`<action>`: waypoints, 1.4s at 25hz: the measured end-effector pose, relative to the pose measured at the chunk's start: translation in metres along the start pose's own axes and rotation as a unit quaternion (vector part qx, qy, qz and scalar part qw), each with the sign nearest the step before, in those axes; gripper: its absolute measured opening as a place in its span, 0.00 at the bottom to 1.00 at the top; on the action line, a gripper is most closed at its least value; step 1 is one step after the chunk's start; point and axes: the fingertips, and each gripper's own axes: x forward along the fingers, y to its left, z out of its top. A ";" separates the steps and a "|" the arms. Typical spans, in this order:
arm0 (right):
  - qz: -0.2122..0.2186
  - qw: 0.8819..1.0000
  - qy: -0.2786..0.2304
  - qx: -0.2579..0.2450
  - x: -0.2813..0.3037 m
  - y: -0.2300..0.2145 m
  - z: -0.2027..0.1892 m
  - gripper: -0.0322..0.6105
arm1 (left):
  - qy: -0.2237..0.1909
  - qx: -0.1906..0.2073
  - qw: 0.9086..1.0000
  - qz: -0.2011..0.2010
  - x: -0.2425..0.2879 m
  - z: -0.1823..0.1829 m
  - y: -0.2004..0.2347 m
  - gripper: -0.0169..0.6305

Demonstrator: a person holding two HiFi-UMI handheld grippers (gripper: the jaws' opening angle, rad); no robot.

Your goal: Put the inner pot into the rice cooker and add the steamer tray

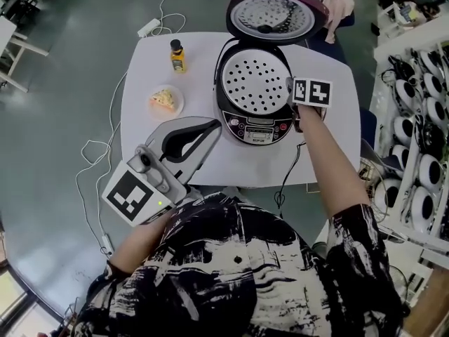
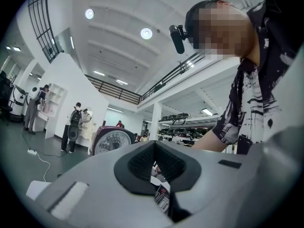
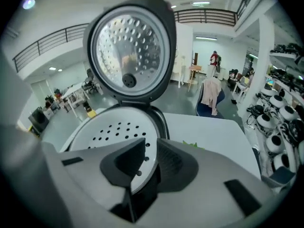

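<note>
**Tray seated in the cooker, right claw loose on its rim**

A white table point(image 1: 203, 55) stands on a grey-green workshop floor, with shelving along the right side.

From the head view, the rice cooker point(image 1: 256, 128) sits mid-table with its lid point(image 1: 273, 11) tipped back. The perforated steamer tray point(image 1: 254, 84) lies flat across its mouth. I can't see the inner pot under the tray, though I take it to be inside, since the tray sits level. My right gripper point(image 1: 291, 92) reaches down to the tray's right edge, the natural place to lower it in by the rim. The left gripper point(image 1: 210, 126) hangs back over the near table edge, out of the way. A bottle point(image 1: 178, 56) and a plate point(image 1: 153, 109) of food lie well to the left.

In the left gripper view, the pads meet at the tip with nothing between them: clenched and empty, pointing level toward the cooker.

In the right gripper view, the tray's rim runs between the pads, but a dark gap shows beside it. I read that claw as released, slightly apart and not pinching. Both parts look placed.
</note>
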 end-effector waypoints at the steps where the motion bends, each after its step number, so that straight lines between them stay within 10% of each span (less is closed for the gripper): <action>1: 0.009 1.000 -0.024 0.011 -0.010 -0.002 0.005 0.13 | 0.000 0.002 1.000 -0.003 0.003 0.001 -0.002 0.03; 5: 0.080 0.980 -0.175 0.048 -0.089 0.007 0.042 0.13 | 0.001 0.010 1.000 -0.017 0.018 0.003 -0.010 0.03; 12: 0.175 0.893 -0.413 -0.043 -0.289 0.066 0.073 0.10 | 0.008 0.031 0.999 -0.028 0.049 0.011 -0.019 0.03; 35: 0.163 0.873 -0.447 -0.107 -0.337 0.065 0.027 0.05 | 0.031 0.045 0.998 0.017 0.079 0.001 -0.060 0.03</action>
